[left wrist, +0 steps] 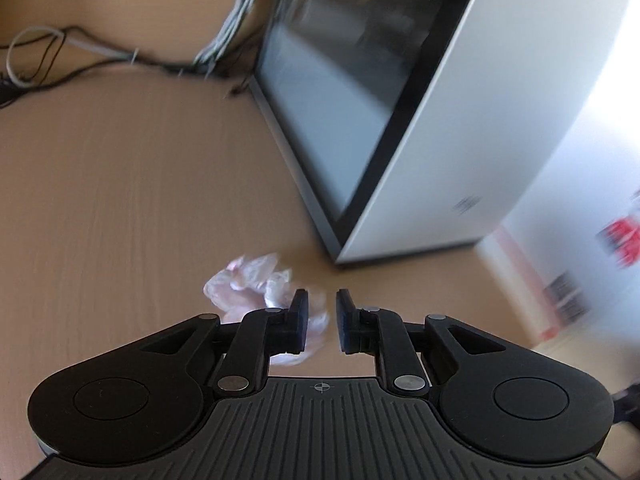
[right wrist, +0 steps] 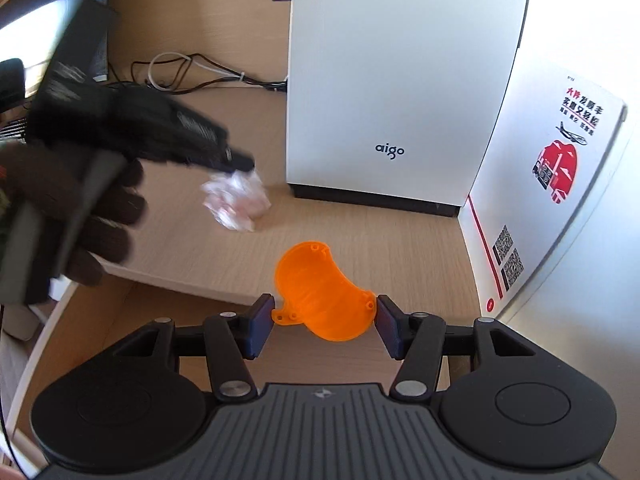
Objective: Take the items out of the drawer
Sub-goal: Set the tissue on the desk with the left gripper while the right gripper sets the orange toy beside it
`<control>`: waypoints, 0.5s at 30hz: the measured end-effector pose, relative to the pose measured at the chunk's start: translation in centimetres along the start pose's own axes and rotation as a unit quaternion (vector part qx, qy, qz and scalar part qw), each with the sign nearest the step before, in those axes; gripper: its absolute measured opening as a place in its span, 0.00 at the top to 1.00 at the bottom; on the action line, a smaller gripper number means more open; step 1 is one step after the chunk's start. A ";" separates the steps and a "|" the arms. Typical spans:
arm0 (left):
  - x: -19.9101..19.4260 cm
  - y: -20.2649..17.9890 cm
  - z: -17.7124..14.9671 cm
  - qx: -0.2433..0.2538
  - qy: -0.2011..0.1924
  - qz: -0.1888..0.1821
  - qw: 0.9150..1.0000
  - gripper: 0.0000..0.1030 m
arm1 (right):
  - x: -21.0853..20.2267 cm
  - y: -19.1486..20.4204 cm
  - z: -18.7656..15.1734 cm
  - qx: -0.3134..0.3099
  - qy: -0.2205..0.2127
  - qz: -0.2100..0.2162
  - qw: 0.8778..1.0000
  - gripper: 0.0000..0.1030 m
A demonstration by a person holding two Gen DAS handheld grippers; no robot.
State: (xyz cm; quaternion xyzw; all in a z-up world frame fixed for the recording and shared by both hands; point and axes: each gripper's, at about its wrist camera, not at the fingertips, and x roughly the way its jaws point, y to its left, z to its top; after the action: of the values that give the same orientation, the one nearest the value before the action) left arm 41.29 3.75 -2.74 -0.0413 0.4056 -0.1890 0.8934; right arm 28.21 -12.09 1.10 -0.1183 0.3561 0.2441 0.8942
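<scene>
My right claw (right wrist: 325, 326) pinches an orange plastic part (right wrist: 320, 292) by its two ends, above the surface (right wrist: 360, 240). My left claw (left wrist: 322, 320) stands slightly spread, holding nothing; a crumpled plastic wrapper (left wrist: 248, 284) lies on the surface just beyond it, apparently already set down. The orange part, thin, curved and ribbed, still needs placing. Farther off stands a white computer case (right wrist: 392, 80). No drawer is visible.
</scene>
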 end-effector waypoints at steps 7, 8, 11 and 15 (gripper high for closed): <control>-5.5 3.3 -2.1 -0.031 -0.058 -0.017 0.998 0.84 | 2.5 -1.0 1.1 -0.004 -0.002 -0.007 1.000 0.47; -6.0 3.1 -2.4 -0.028 -0.064 -0.016 0.997 0.84 | 3.3 -0.9 1.3 -0.004 -0.005 -0.007 1.000 0.47; -9.1 3.3 -4.8 -0.011 -0.062 0.002 0.998 0.84 | 5.7 -0.9 3.1 -0.006 -0.024 -0.005 1.000 0.47; -11.8 3.2 -7.6 0.034 -0.023 0.004 0.999 0.84 | 9.0 -0.4 5.3 -0.009 -0.037 0.001 0.999 0.42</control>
State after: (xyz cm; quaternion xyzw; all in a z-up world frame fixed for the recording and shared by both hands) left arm 29.62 11.71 -0.20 -0.0134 0.3785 -0.1984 0.9040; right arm 37.11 -7.23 -1.29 -0.1168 0.3203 0.2520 0.9057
